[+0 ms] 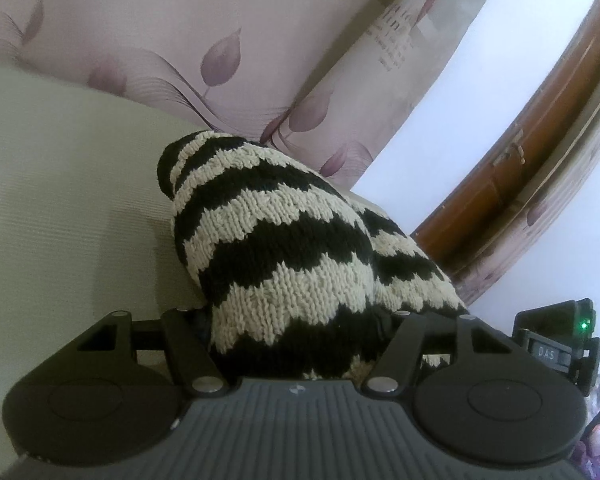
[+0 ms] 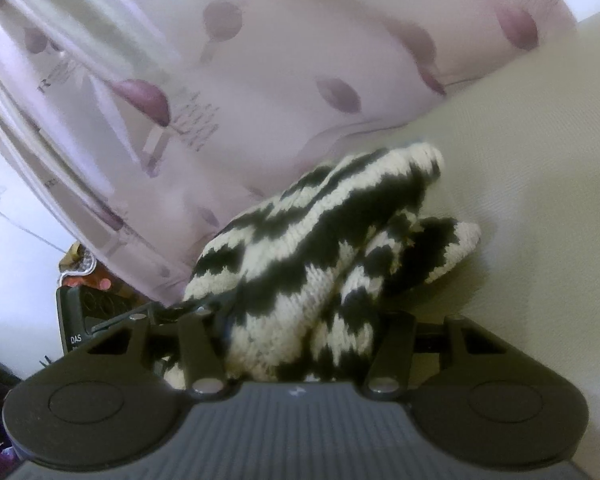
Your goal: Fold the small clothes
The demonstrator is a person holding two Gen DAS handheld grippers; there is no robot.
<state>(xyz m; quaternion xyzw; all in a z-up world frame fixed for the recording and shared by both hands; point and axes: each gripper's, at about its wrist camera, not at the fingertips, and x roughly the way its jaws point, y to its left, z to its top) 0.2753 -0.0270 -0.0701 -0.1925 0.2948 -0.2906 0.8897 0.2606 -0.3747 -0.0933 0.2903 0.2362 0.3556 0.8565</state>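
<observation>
Cream bedsheet (image 1: 60, 200) before floral curtain (image 1: 140, 32), striped knit garment (image 1: 284, 248) clamped in both left gripper (image 1: 296, 320) and right gripper (image 2: 300, 320)

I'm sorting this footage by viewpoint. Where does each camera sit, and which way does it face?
Left wrist view: sits on the left gripper, looking forward along its fingers at the striped knit garment bunched between them, over a pale cloth surface with a curtain behind; the other gripper shows at the right edge.
Right wrist view: sits on the right gripper, looking along its fingers at the same garment, curtain behind; the other gripper shows at the left edge.
Shared: garment, pale surface, curtain.
</observation>
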